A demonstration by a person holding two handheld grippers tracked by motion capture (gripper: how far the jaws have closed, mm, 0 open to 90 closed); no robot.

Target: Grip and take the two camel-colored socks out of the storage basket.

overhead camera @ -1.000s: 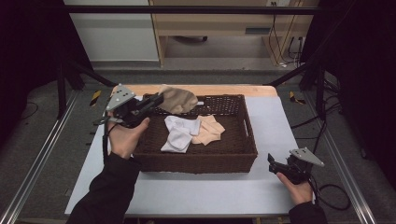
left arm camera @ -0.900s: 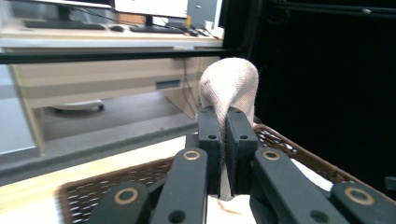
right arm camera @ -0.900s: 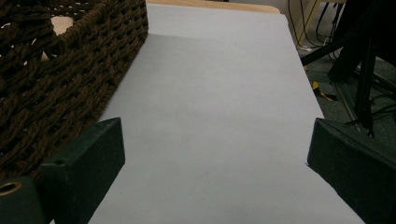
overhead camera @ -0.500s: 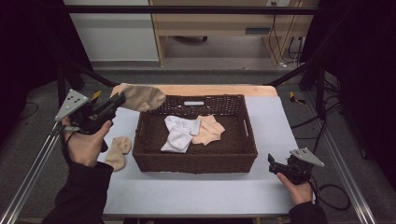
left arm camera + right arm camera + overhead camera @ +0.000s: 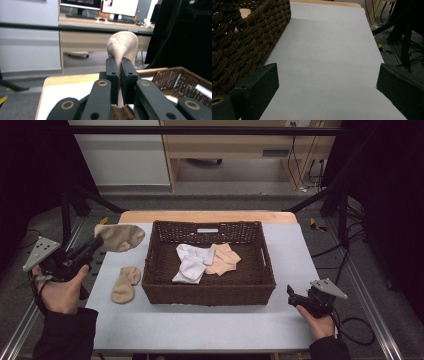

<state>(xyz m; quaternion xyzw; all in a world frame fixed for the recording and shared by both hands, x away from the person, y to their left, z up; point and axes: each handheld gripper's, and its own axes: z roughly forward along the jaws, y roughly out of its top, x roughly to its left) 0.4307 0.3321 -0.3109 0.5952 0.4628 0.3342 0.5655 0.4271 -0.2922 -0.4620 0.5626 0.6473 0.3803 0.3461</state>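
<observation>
- The table (image 5: 210, 330) in front of you has a pale grey top, with the dark wicker basket (image 5: 209, 292) standing near its middle.
- Inside the basket lie a white sock (image 5: 192, 262) and, touching it on the right, a peach sock (image 5: 224, 259).
- Your left gripper (image 5: 97, 242) is raised over the table's left edge, well clear of the basket, its jaws clamped tight on a tan sock (image 5: 120, 236); in the left gripper view that sock (image 5: 123, 46) bulges up from between the jaws.
- A second tan sock (image 5: 125, 284) lies flat on the table just left of the basket.
- Your right gripper (image 5: 291, 294) rests low at the table's right front corner, beside the basket, jaws spread wide and holding nothing.
</observation>
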